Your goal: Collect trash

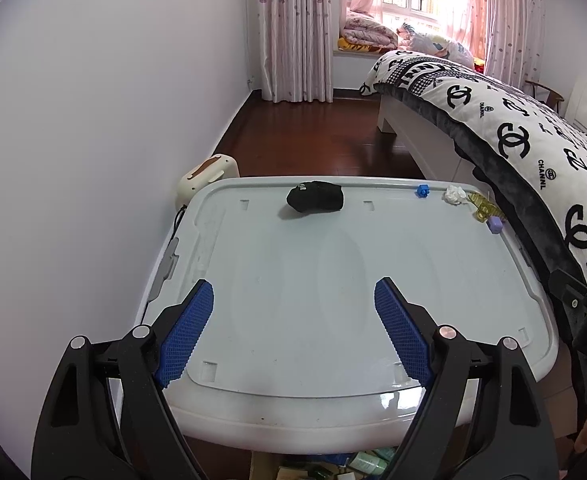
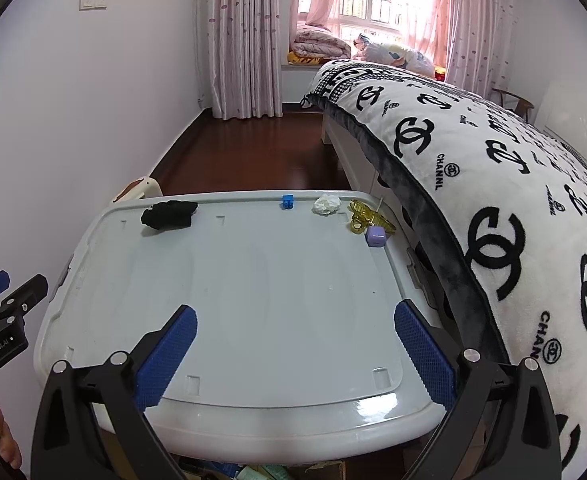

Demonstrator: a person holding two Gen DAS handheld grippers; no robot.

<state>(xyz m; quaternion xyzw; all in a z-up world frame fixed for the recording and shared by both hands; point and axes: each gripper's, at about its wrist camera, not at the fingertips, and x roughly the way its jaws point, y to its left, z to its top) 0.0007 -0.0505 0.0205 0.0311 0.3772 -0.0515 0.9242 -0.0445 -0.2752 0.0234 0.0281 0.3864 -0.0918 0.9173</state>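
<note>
A crumpled white tissue (image 1: 454, 194) (image 2: 326, 204) lies at the far edge of a white plastic bin lid (image 1: 333, 280) (image 2: 253, 280). Beside it are a small blue block (image 1: 423, 191) (image 2: 287, 201), a yellow hair claw (image 1: 483, 205) (image 2: 367, 216) and a lilac cube (image 1: 495, 224) (image 2: 375, 236). A black cloth bundle (image 1: 315, 196) (image 2: 168, 213) lies at the far left. My left gripper (image 1: 293, 300) is open and empty over the lid's near half. My right gripper (image 2: 295, 330) is open and empty over the near edge.
A bed with a black-and-white logo blanket (image 1: 513, 128) (image 2: 493, 160) presses against the lid's right side. A cream bin (image 1: 209, 178) stands against the left wall. Dark wood floor (image 2: 253, 152) runs to pink curtains. Boxes and bottles (image 1: 353, 460) lie below the lid.
</note>
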